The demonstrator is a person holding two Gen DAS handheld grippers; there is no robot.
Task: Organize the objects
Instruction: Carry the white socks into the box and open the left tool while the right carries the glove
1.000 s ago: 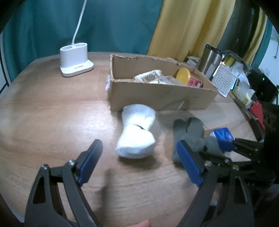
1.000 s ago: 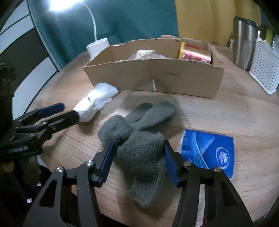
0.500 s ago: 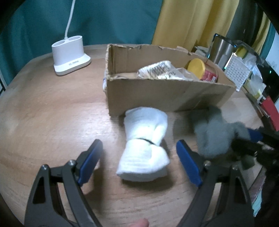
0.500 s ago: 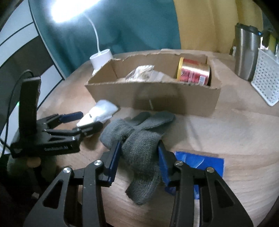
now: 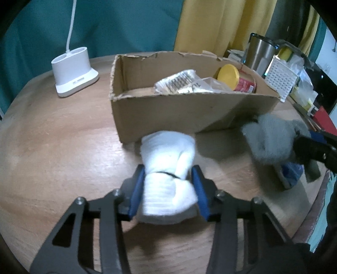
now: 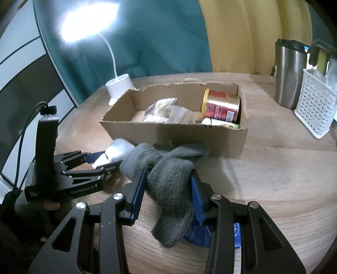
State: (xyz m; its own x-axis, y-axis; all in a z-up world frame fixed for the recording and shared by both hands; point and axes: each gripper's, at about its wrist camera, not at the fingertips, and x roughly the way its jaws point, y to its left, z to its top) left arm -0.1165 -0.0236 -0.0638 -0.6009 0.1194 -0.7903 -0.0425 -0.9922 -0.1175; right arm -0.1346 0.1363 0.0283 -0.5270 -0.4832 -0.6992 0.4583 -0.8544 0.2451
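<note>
**Both socks now pinched**

Since a second ago, both tongs have closed: left gripper (image 5: 168, 189) pinches the white sock roll (image 5: 168, 168), right gripper (image 6: 168, 189) pinches the grey socks (image 6: 168, 179).

Ahead on the wooden table (image 5: 52, 147) stands the cardboard box (image 5: 179, 109), walling both bundles. Only the right view shows the blue packet (image 6: 237, 231) under the grey socks and the lit lamp head (image 6: 88, 19).

Cardboard box (image 5: 168, 113) wall just beyond white socks (image 5: 168, 166).
</note>
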